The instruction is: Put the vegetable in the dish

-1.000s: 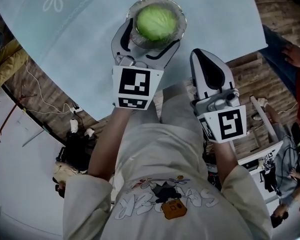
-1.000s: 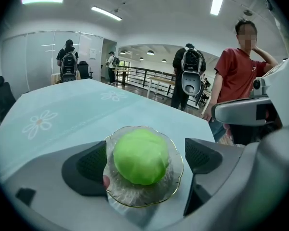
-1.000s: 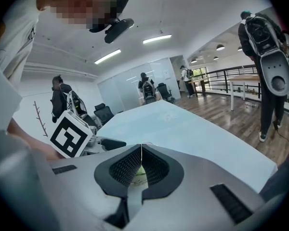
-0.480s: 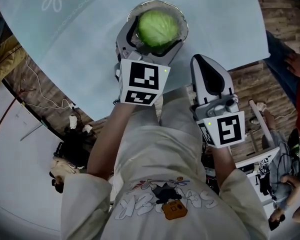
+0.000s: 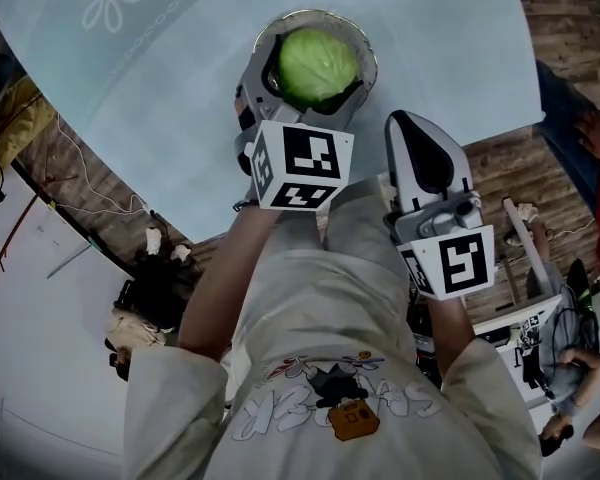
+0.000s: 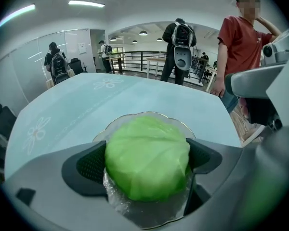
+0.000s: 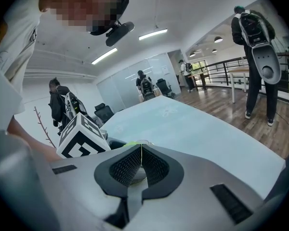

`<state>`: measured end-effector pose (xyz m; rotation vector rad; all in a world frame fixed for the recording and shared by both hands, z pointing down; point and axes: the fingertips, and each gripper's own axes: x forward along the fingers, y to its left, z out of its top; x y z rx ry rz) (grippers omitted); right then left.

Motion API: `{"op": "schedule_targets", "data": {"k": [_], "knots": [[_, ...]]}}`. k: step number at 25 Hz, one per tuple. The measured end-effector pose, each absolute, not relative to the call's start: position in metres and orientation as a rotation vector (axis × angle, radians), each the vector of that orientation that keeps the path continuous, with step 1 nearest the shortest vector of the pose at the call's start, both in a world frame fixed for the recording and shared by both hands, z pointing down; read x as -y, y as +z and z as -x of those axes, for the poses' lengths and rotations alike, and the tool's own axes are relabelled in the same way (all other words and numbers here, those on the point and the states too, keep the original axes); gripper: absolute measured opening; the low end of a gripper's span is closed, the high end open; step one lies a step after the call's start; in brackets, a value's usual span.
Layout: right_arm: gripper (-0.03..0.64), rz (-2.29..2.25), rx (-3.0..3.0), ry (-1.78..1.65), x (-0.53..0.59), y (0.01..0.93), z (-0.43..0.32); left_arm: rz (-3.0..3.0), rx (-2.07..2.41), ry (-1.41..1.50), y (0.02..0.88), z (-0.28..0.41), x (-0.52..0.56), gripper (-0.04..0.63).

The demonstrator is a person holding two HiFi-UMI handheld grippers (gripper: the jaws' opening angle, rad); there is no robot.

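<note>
right gripper (image 5: 413, 121) with jaws pressed together and nothing in them, over the near edge of the blue table (image 5: 170, 98), left gripper (image 5: 313, 68) clamped on the green cabbage (image 6: 147, 162), cabbage sitting in the glass dish (image 5: 310, 14) by that edge

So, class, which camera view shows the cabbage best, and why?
The left gripper view: the cabbage fills the centre, gripped on both sides by the left hand-held gripper. The head view shows it smaller, from above, over the dish. The right gripper view shows only a green sliver.
</note>
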<state>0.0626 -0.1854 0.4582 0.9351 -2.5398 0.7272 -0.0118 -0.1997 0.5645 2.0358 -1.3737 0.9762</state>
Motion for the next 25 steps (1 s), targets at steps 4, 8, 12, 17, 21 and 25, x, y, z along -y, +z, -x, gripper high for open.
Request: {"op": "schedule_targets", "data": {"k": [4,8,12,17,21,25], "knots": [[0.024,-0.931,2.537,0.735,0.190,0.461,-0.063,-2.036,1.381,0.993,0.566,0.012,0.202,0.514],[0.023,-0.943,2.536,0.730,0.194,0.462,-0.064,-2.048,1.379,0.978,0.566,0.010,0.204,0.514],[0.023,-0.958,2.533,0.724,0.195,0.461,-0.067,-2.049,1.363,0.922,0.565,0.008,0.203,0.512],[0.023,-0.968,2.536,0.710,0.193,0.458,-0.067,-2.069,1.370,0.857,0.553,0.013,0.203,0.514],[0.023,-0.978,2.535,0.696,0.189,0.455,-0.069,-2.121,1.375,0.824,0.536,0.010,0.206,0.512],[0.024,-0.994,2.538,0.677,0.189,0.452,-0.071,-2.127,1.396,0.768,0.526,0.010,0.204,0.512]]}}
